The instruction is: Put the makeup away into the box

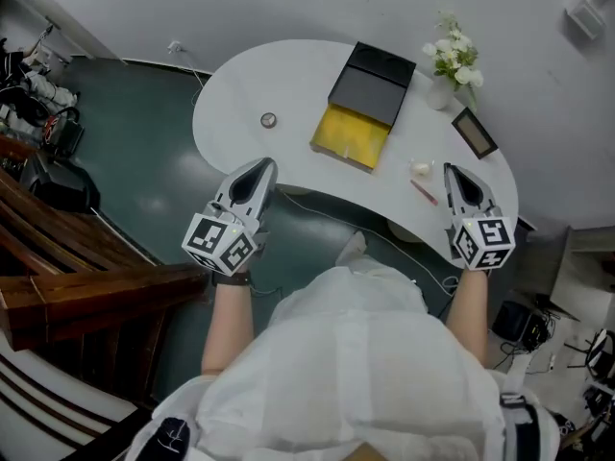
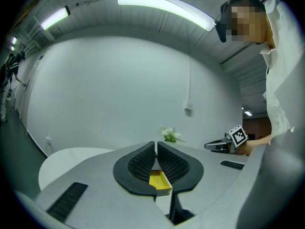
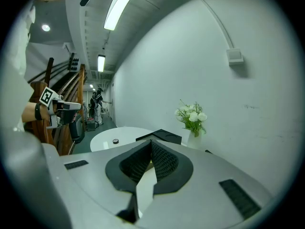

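An open box with a yellow inside [image 1: 350, 133] and a black lid [image 1: 373, 83] lies on the white curved table [image 1: 288, 75]. A small round compact [image 1: 268, 119] rests left of the box. A small white item [image 1: 420, 169] and a thin red pencil [image 1: 424, 192] lie near the right front edge. My left gripper [image 1: 266, 165] hovers at the table's front edge, shut and empty. My right gripper [image 1: 450, 170] is shut and empty beside the pencil. The left gripper view shows the closed jaws [image 2: 156, 145] over the yellow box [image 2: 160, 181]; the right gripper view shows its closed jaws [image 3: 151, 143].
A vase of white flowers [image 1: 452, 61] and a black framed slab [image 1: 475, 133] stand at the table's far right. Wooden stairs [image 1: 67, 277] rise on the left. Cables and equipment [image 1: 43, 113] clutter the floor at far left. A wall runs behind the table.
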The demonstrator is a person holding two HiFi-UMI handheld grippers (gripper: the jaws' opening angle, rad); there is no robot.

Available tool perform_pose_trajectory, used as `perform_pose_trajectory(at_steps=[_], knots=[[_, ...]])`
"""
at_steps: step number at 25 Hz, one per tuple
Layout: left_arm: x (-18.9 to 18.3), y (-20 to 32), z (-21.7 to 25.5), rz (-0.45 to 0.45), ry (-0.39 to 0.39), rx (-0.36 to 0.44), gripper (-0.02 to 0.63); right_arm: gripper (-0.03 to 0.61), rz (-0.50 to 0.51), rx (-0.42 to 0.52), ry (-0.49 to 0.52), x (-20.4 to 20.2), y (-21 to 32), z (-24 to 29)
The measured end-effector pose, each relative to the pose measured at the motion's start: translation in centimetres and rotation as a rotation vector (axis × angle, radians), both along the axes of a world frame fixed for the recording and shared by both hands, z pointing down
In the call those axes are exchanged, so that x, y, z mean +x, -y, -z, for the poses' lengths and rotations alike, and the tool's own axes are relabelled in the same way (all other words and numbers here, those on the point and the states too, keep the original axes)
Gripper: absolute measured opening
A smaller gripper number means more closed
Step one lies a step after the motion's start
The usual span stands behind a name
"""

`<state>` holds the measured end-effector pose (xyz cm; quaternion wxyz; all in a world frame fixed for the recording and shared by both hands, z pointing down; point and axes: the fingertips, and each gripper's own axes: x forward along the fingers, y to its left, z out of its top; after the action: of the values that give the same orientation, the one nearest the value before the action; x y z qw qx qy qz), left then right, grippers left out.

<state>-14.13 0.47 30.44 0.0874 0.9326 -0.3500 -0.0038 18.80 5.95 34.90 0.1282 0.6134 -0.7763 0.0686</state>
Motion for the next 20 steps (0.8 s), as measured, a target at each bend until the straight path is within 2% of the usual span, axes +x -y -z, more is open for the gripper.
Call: perform_pose_trajectory(at_steps=[6,11,20], knots=[[6.1,5.8,0.0,-0.135,0.033,-0.016,0.029,0.009,-0.045,-0.015,-0.018,2.5,3.8,-0.1],[12.5,9.2,-0.1,-0.264,0.076,0.007,0.029,0.011,-0.111,-0.029,-0.014,6.2,5.1,-0.8],[22.9,10.7,-2.8,-0.491,0.135,-0.013,0.029,0.011,-0.232,-0.131,-0.020,10.7,4.1,-4.1]])
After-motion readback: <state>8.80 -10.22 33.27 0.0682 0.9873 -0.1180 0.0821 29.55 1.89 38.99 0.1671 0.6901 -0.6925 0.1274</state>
